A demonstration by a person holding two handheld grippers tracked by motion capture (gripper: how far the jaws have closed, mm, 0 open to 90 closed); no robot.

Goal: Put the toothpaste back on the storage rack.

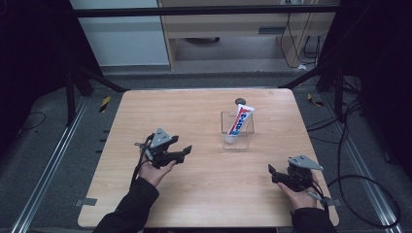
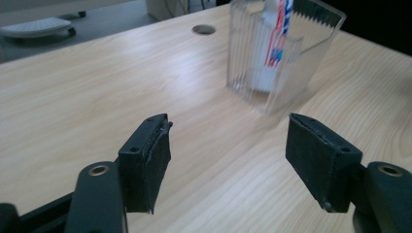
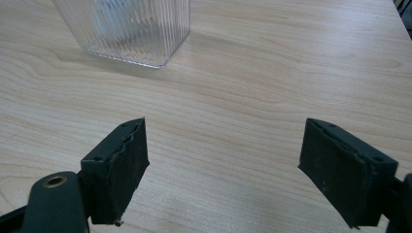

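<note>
Both tongs stood released, nothing between the jaws: left gripper at near left, right gripper at near right, each well apart from the holder. Toothpaste tube leaned tilted inside the clear ribbed holder, right of centre on the table. Tube looked light, soft-walled, slick; it would likely dent if squeezed hard. Best hold seemed the exposed upper body, across the flat faces. Holder looked rigid, light, tip-prone, so steady its wall while pulling.
</note>
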